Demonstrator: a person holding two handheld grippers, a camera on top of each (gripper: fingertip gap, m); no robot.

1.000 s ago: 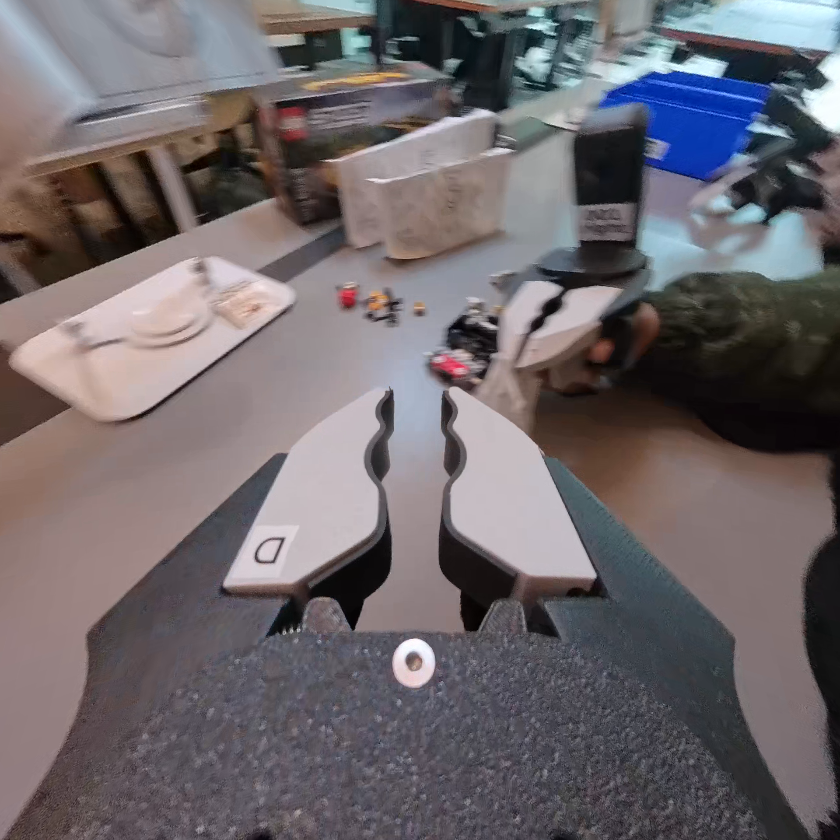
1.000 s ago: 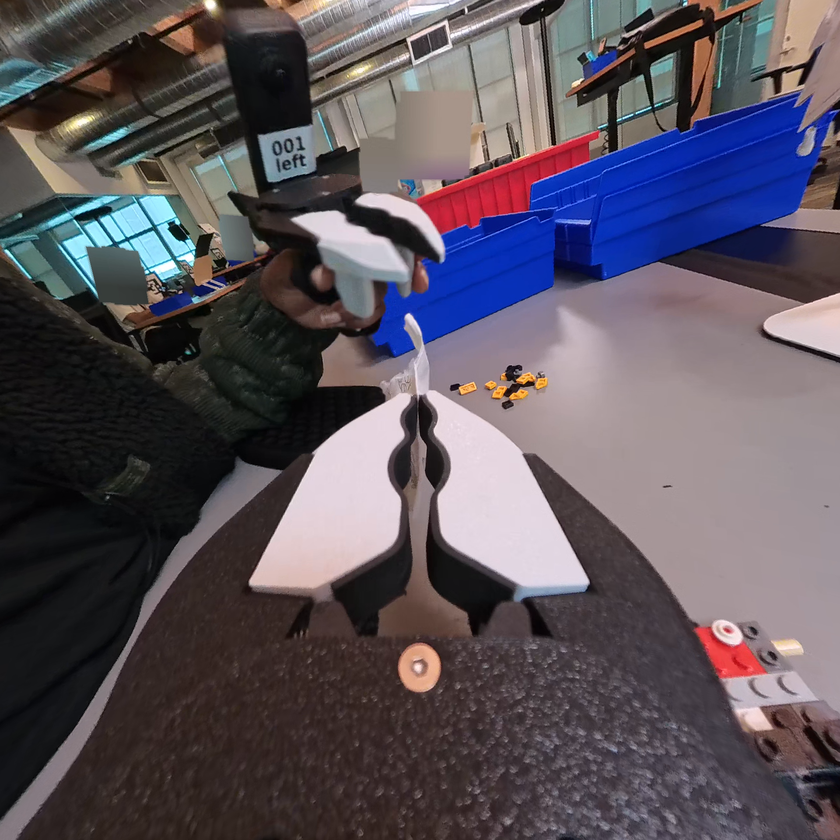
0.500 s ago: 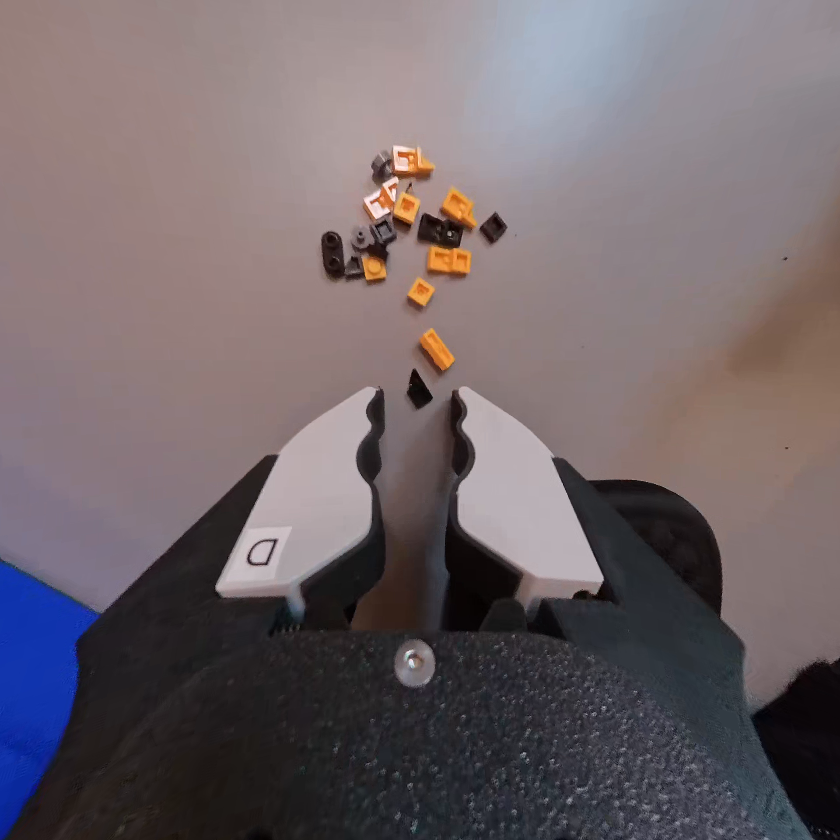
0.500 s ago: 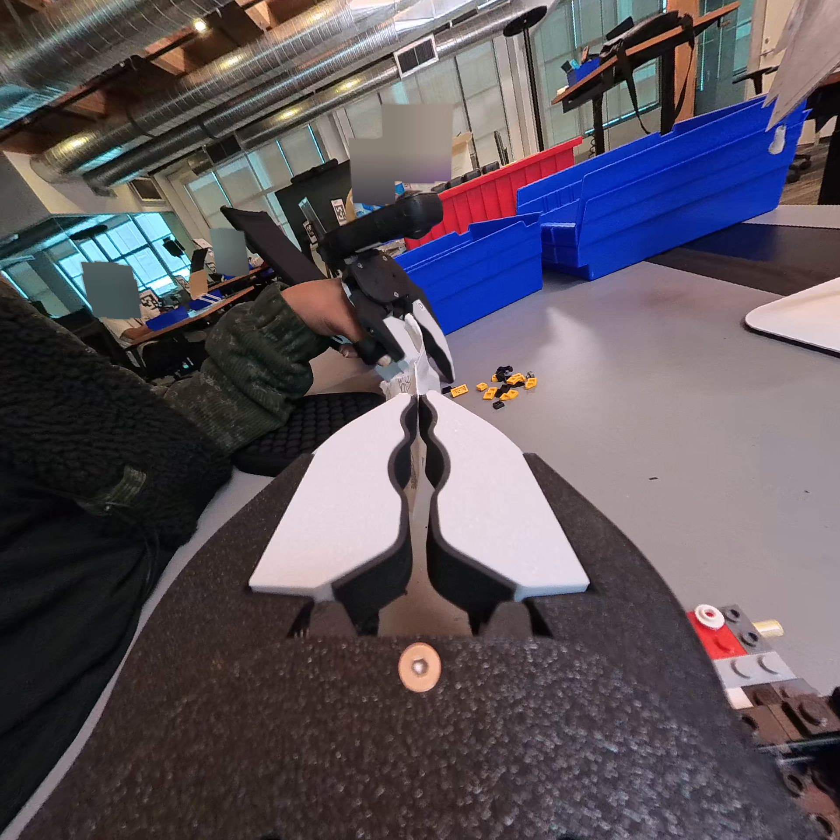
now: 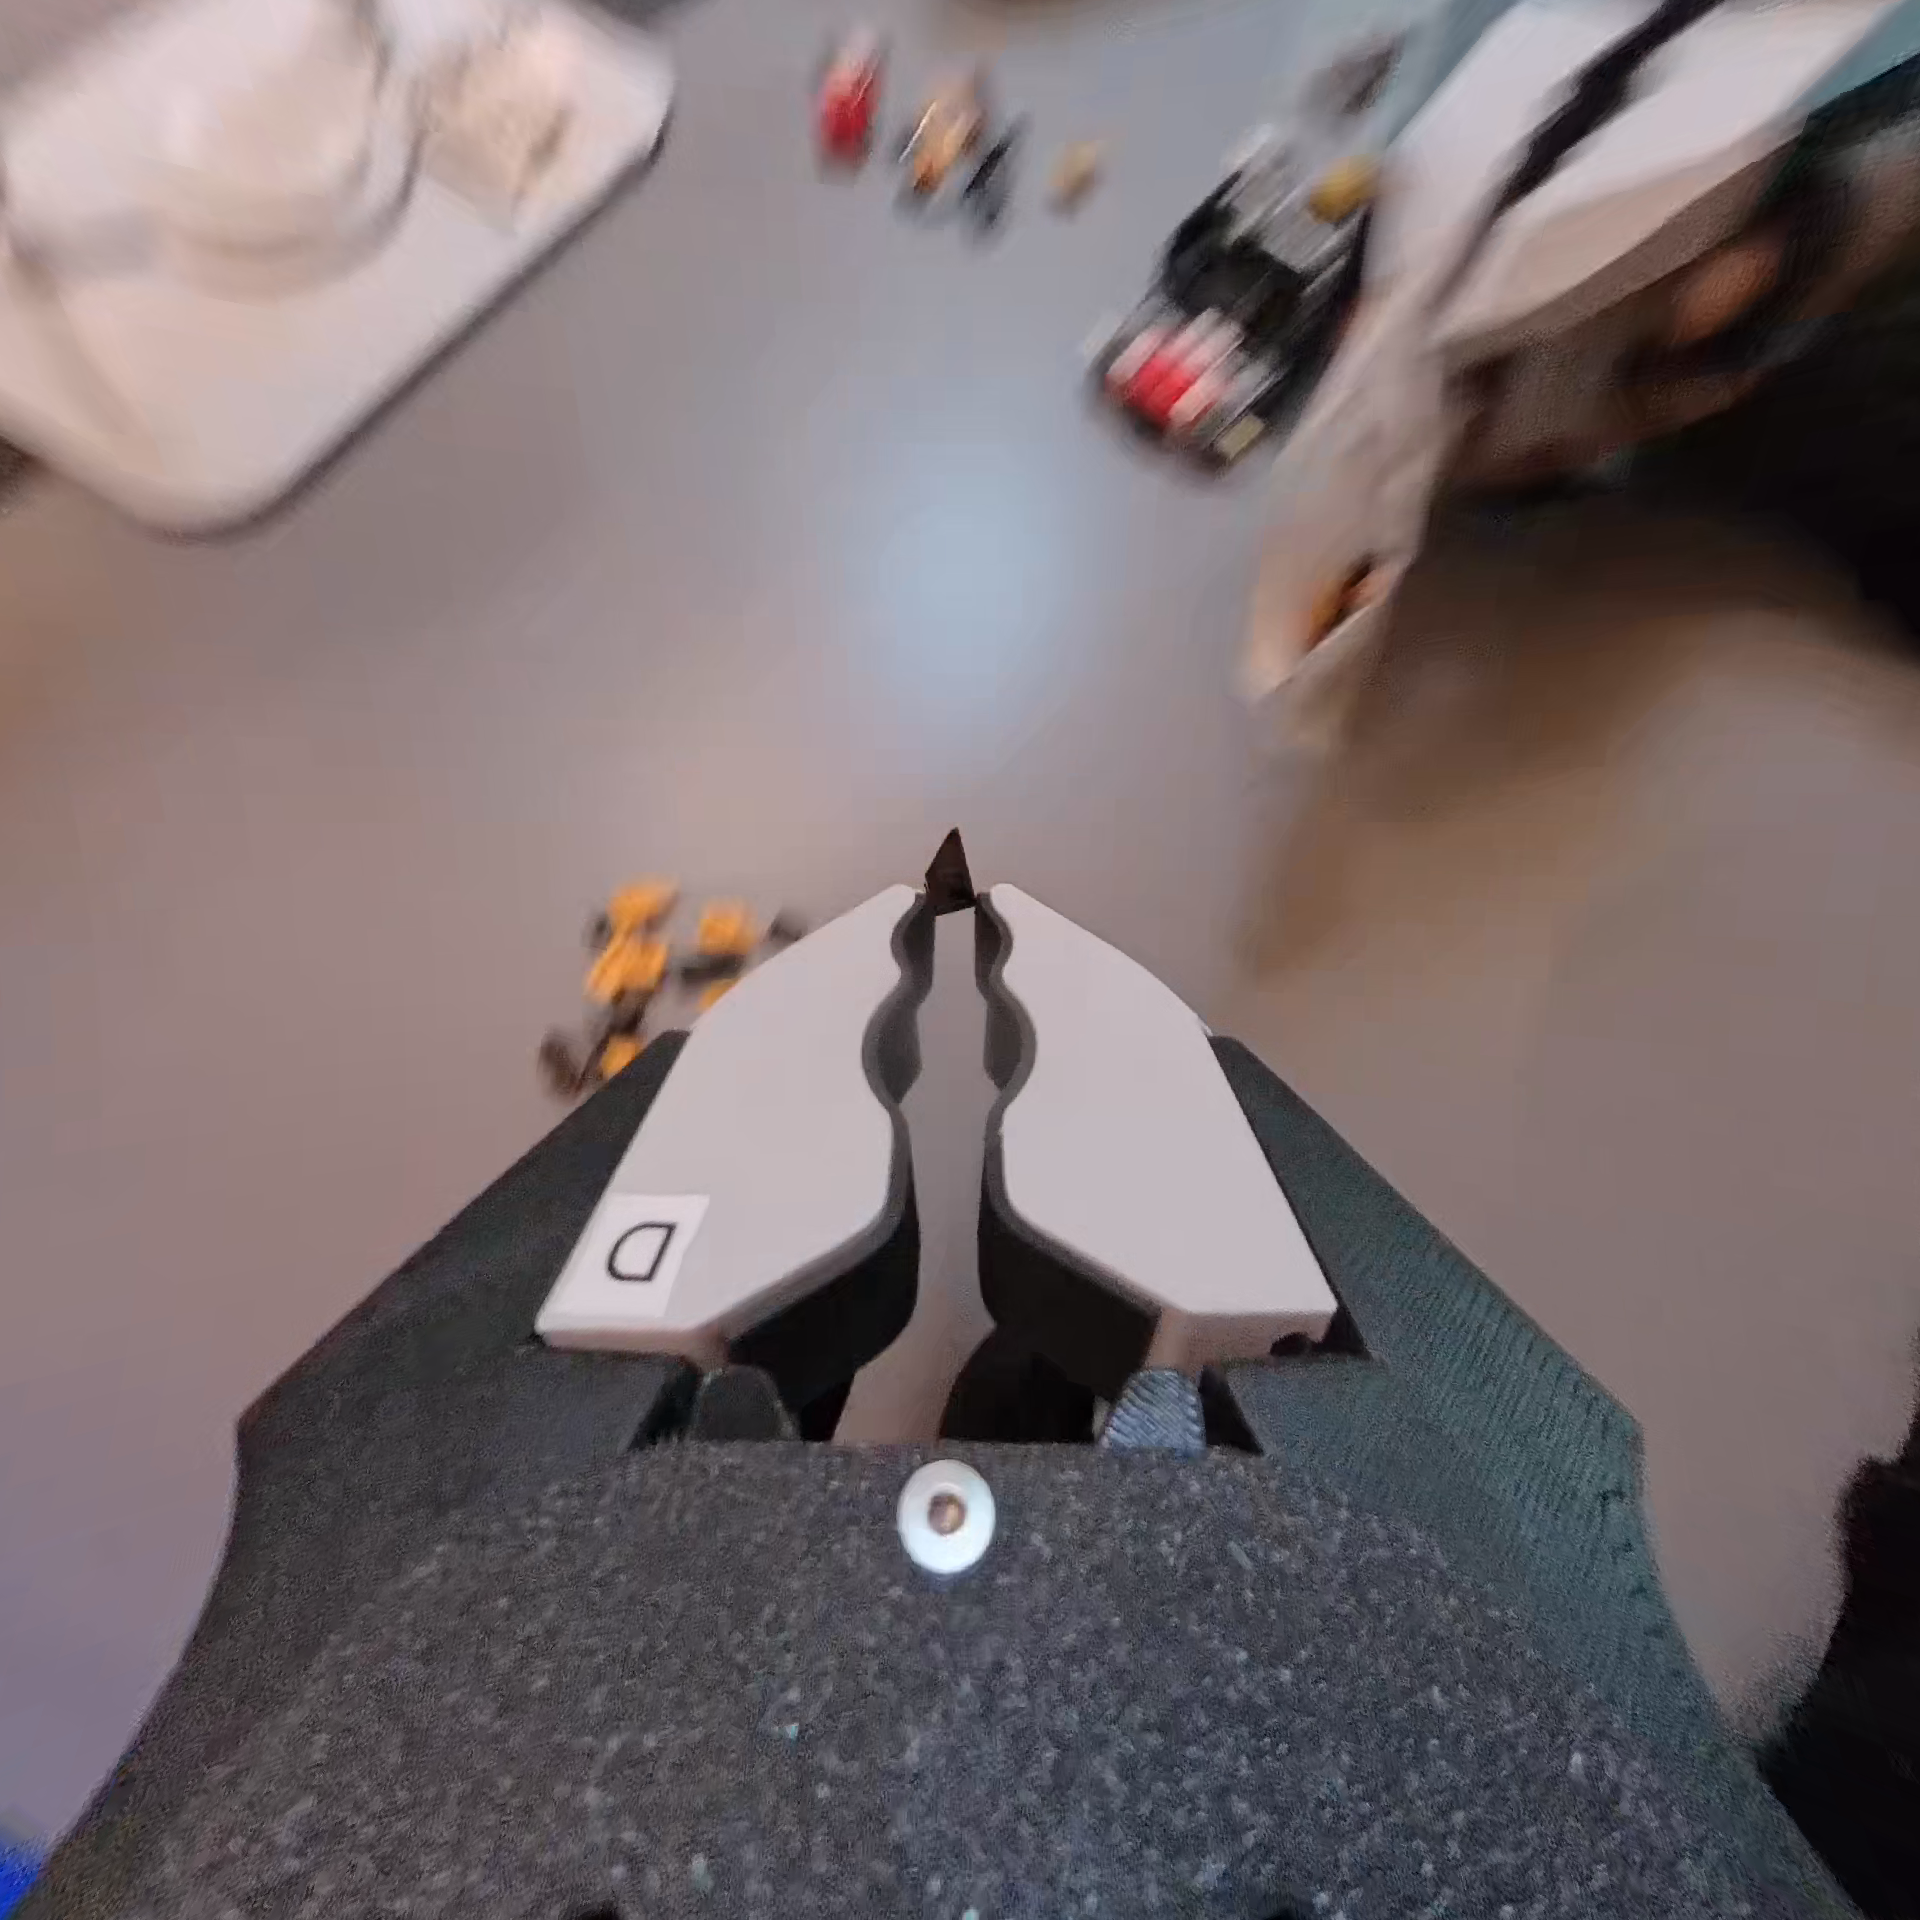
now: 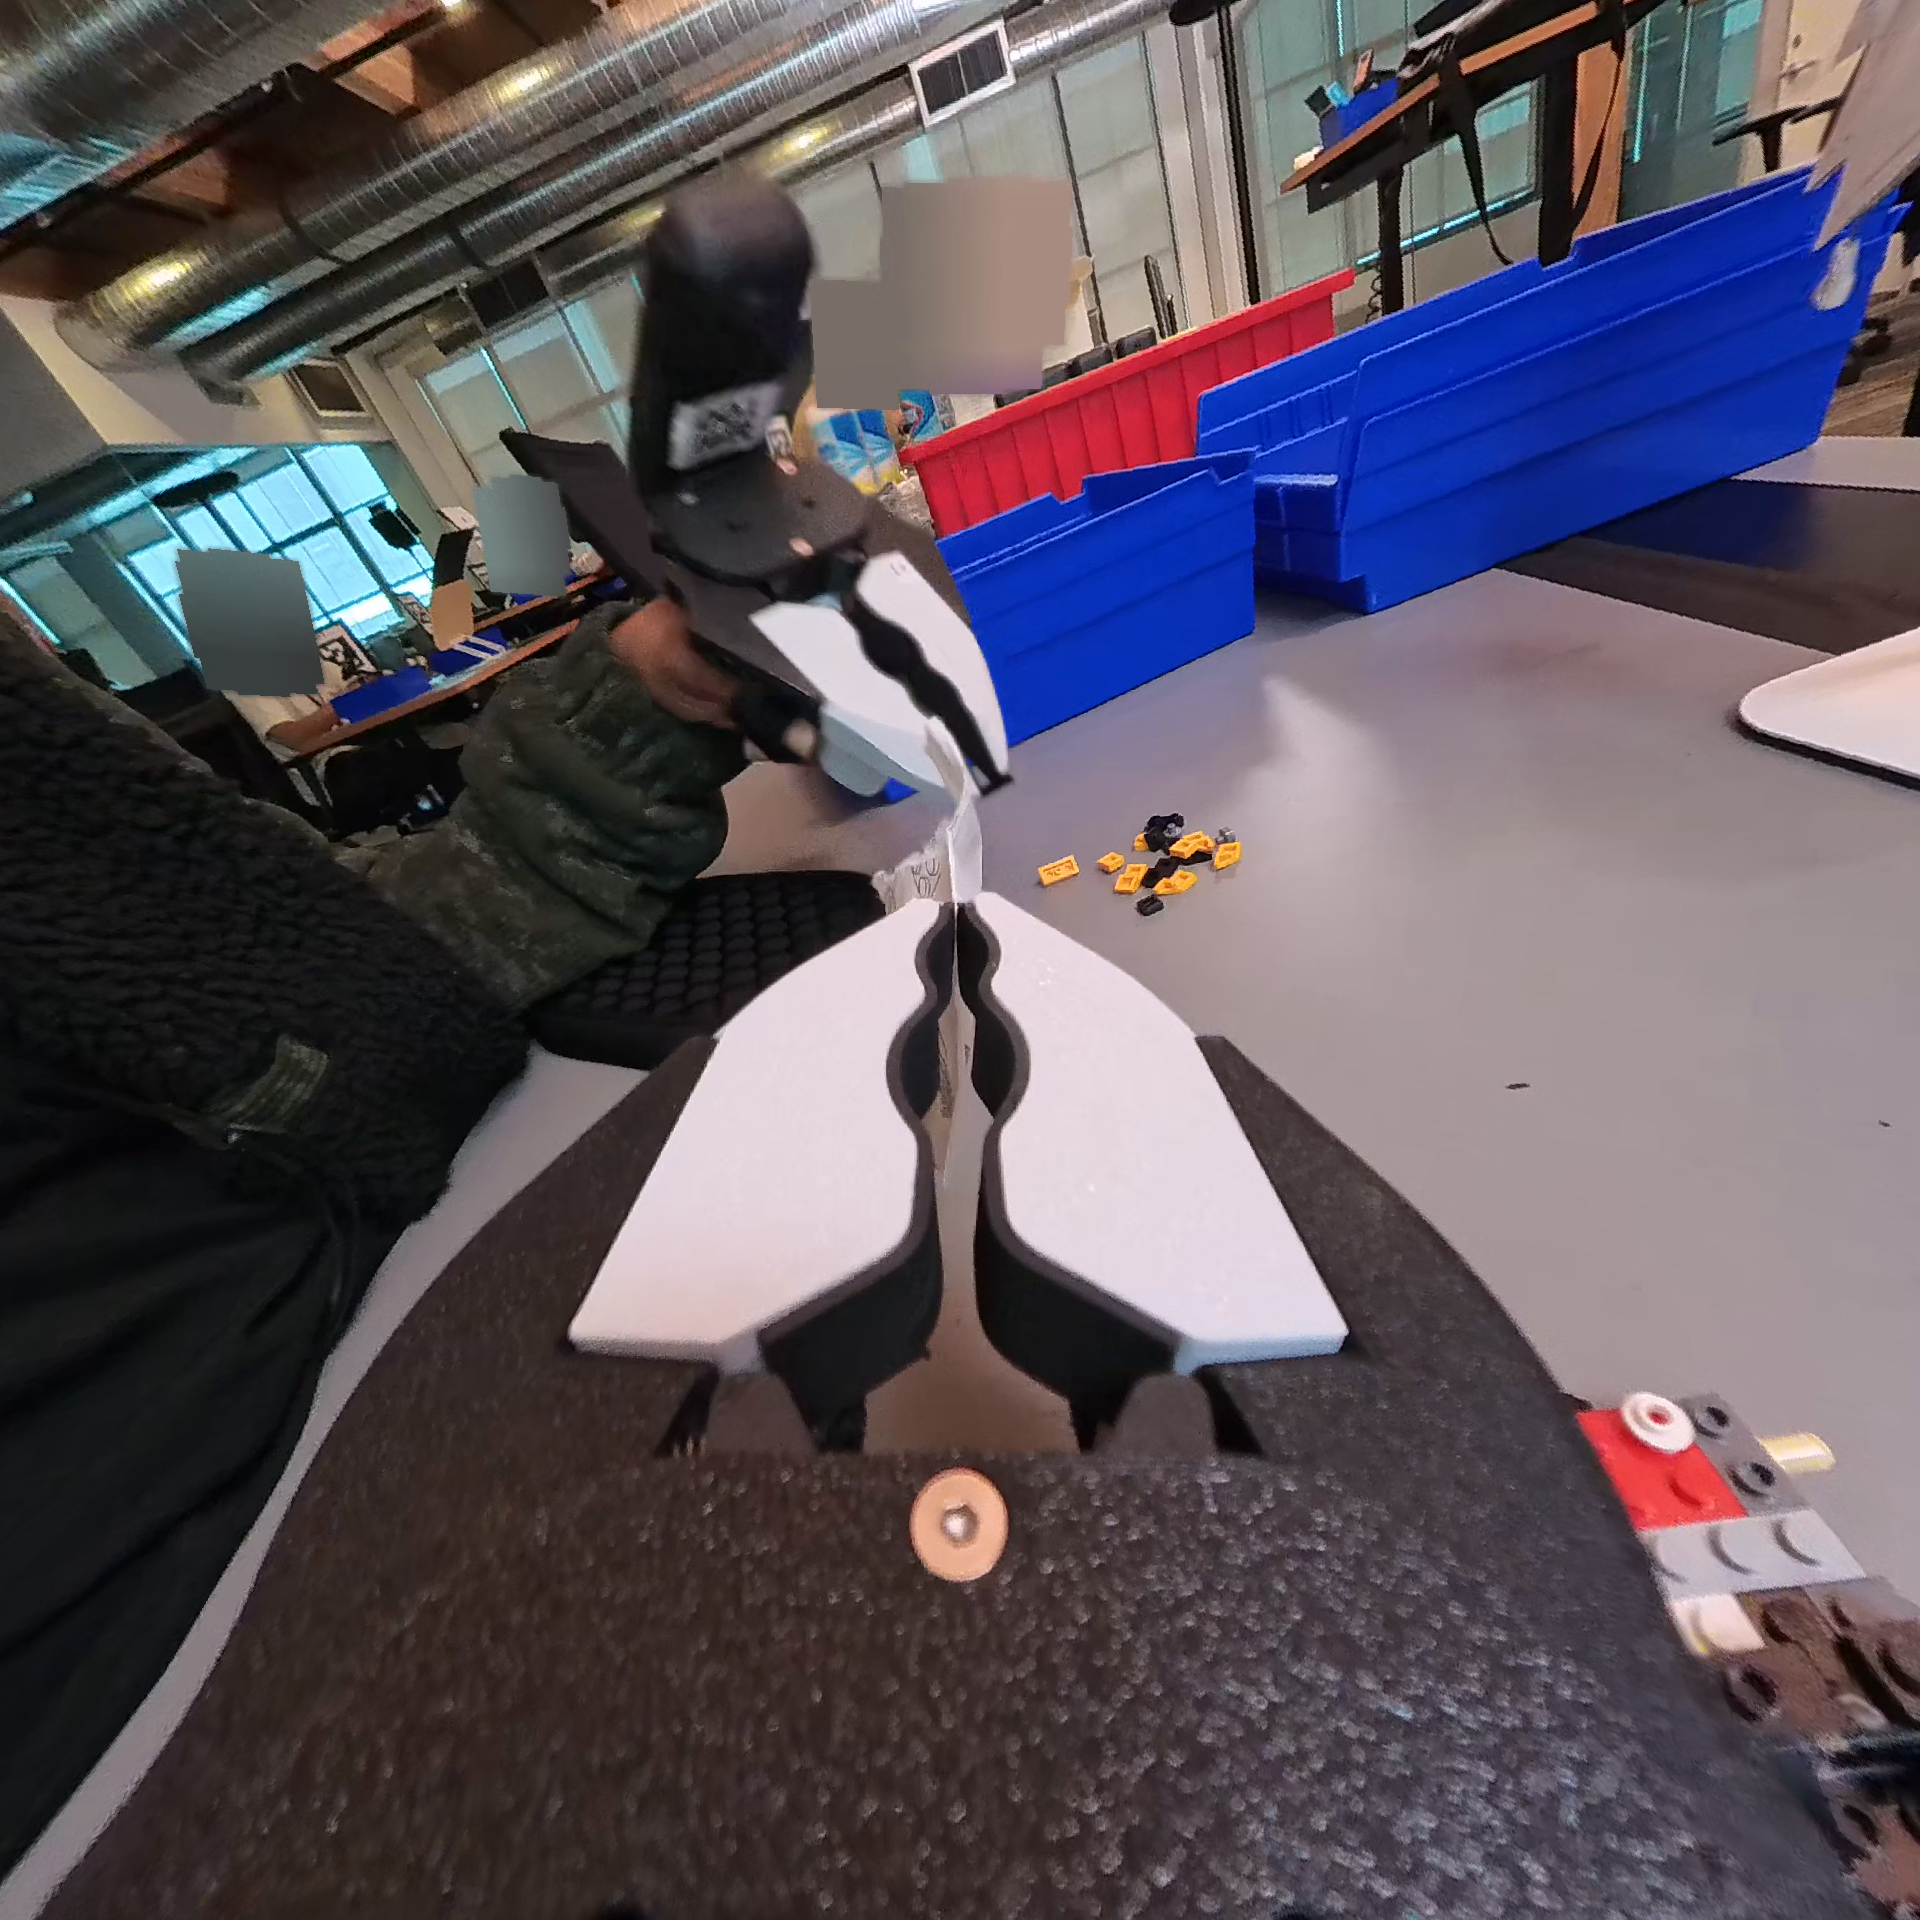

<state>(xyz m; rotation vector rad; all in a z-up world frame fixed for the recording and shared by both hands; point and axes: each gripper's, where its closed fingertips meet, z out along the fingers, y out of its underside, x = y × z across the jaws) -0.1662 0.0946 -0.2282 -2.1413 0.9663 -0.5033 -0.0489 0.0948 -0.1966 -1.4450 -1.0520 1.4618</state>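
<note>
Grey table (image 6: 1455, 790) | left tool (image 5: 949, 902) pinching black triangular piece (image 5: 948, 871) | right tool (image 6: 956, 906) clamping white paper bag (image 6: 961, 842)

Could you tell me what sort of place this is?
Probably an open-plan workshop or lab: exposed silver ceiling ducts, stacked blue plastic storage bins, and small orange and black toy bricks scattered on a grey worktable.

Matt grey table (image 6: 1455, 987); glossy plastic bricks (image 6: 1164, 868); thin white paper bag (image 6: 961, 852); blue plastic bins (image 6: 1558, 436).

Loose small bricks (image 6: 1164, 868) on table (image 6: 1455, 935); bins (image 6: 1455, 436) behind them; tray (image 6: 1849, 707) right; brick model (image 6: 1745, 1558) nearest, right
</note>
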